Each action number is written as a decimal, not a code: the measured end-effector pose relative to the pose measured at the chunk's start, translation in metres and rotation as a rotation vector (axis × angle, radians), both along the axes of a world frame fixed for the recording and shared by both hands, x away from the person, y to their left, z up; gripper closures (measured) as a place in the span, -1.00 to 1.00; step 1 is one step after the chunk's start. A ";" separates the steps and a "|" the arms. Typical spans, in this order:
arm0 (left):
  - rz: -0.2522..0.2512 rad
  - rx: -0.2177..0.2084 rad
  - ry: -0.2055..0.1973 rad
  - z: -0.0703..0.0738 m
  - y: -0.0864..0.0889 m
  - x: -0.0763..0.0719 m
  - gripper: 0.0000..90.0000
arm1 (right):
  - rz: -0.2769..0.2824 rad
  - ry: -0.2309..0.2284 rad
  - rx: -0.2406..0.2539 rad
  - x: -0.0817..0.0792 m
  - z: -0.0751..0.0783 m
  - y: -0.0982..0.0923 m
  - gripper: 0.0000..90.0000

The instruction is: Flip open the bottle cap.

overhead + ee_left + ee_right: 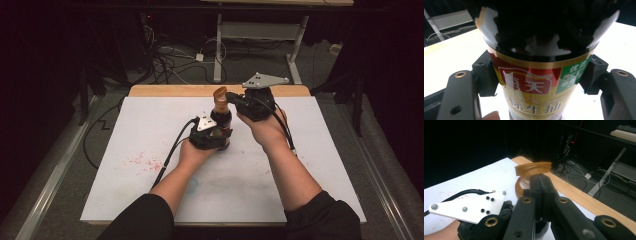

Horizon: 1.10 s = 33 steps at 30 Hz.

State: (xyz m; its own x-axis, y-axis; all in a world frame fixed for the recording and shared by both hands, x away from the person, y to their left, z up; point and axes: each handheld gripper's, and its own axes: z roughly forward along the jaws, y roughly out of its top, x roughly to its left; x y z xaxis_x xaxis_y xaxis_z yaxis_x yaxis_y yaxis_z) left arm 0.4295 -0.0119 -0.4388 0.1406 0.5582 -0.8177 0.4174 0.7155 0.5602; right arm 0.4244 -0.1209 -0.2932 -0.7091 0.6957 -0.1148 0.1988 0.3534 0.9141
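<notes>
left claw | clamps bottle (upright) | right claw at cap

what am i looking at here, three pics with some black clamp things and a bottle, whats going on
A person sits at a table covered with white paper and holds a hand tool with two black jaws in each hand. The high view looks down from above them. The other two pictures come from small cameras riding on each tool, looking along its jaws.

The left tongs are shut on a dark sauce bottle with a red, gold and green label, holding it upright on the table. The right tongs, jaws closed together, sit at the bottle's brown flip cap, which stands open. Whether they pinch it is hard to tell. Faint red specks mark the paper.
</notes>
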 end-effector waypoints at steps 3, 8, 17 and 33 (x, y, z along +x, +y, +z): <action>0.011 -0.020 0.016 0.001 0.000 0.000 -0.36 | 0.000 -0.001 0.005 0.001 0.000 0.001 1.00; 0.007 -0.018 0.012 0.001 0.000 0.000 -0.36 | 0.002 -0.003 0.006 0.001 0.002 0.002 1.00; 0.009 -0.016 0.008 0.000 0.000 -0.001 -0.36 | 0.002 -0.014 0.011 0.003 0.007 0.005 1.00; -0.009 0.010 -0.019 -0.001 0.002 0.000 -0.36 | 0.041 -0.016 0.010 0.010 0.016 0.032 1.00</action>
